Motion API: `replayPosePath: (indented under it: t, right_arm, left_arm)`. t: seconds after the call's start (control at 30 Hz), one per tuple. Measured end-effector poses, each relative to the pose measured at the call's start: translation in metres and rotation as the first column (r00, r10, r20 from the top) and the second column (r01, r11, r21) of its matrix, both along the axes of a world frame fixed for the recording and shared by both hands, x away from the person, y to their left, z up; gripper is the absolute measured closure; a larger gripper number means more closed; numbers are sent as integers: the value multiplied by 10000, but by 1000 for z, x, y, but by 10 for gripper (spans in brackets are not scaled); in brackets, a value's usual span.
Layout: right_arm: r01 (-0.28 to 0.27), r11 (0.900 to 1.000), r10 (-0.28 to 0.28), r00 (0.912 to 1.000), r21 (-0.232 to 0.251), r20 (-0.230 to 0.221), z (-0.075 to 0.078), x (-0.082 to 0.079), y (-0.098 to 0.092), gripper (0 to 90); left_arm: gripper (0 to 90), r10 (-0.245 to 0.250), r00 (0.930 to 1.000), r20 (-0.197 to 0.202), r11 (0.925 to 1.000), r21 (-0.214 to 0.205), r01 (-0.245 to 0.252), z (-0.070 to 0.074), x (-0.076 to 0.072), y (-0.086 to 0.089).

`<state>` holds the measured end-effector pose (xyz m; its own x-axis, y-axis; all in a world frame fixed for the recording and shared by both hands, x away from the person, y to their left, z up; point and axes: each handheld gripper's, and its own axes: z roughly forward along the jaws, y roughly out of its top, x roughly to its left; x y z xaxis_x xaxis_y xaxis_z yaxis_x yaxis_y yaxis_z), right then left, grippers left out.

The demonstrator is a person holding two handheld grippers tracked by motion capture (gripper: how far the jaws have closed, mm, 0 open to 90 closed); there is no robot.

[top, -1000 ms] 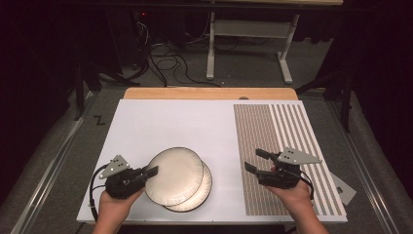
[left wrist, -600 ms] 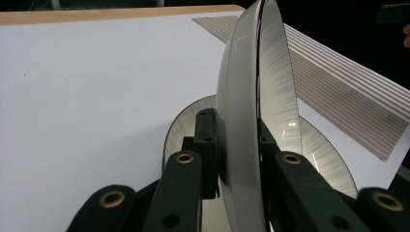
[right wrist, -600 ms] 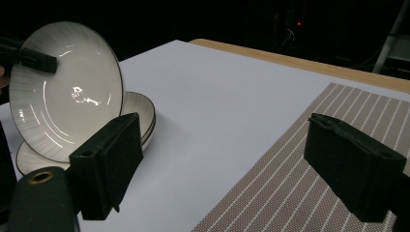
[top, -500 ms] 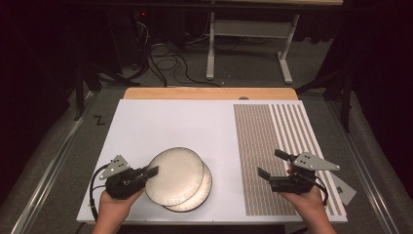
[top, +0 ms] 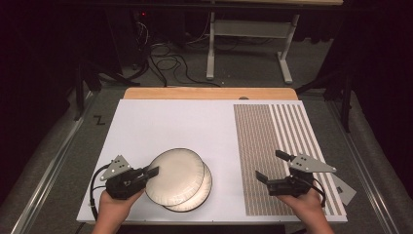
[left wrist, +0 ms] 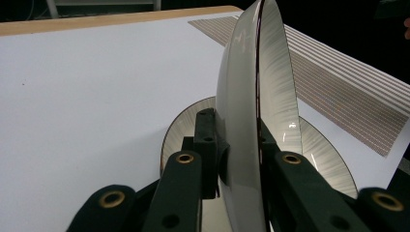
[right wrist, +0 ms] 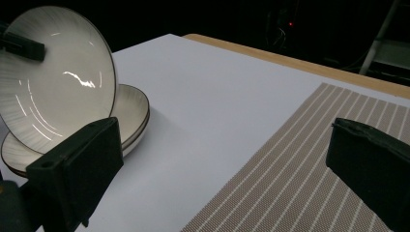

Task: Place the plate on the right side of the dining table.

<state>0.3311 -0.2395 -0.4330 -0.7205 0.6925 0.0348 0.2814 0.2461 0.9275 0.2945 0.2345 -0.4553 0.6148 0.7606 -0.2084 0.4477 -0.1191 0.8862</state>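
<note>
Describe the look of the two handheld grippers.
Both the left gripper and the right gripper are black, with two blocky jaws and brass-coloured rivets at the linkages. Each carries a grey three-cornered plate on top and trails a black cable. The forearms are bare, no sleeves showing.

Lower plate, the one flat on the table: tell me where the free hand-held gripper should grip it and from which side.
Grip the lower plate by its exposed rim on the placemat side, coming in low from the right hand-held gripper. The lifted plate, clamped by the left hand-held gripper, covers its left part.

I see the white worktop (top: 170, 126) evenly lit against dark surroundings; glare streaks the raised plate (right wrist: 53, 92); near jaws blur.
</note>
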Motion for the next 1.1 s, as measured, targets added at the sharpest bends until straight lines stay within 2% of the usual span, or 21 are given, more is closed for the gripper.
replayPosePath:
  t: [0.33, 0.53, 0.77, 1.1]
  right_arm:
    - [-785, 9965, 776, 9965, -300, -300, -7, 7, 43, 2]
    - [-1354, 9893, 1330, 9901, -548, -454, -13, 10, 69, 15]
    - [-1961, 9796, 1920, 9778, -448, -835, -22, 12, 95, 51]
    - [-2812, 9595, 2756, 9504, -193, -1443, -37, 20, 129, 128]
  left_arm:
    - [798, -87, 9999, 77, 9999, 70, 86, 1, 0, -1]
    - [798, -133, 9998, 121, 9998, 122, 131, 1, 0, -1]
    - [798, -155, 9998, 109, 9998, 88, 154, 1, 0, 0]
    - [798, -220, 9997, 146, 9996, 151, 218, 1, -1, 0]
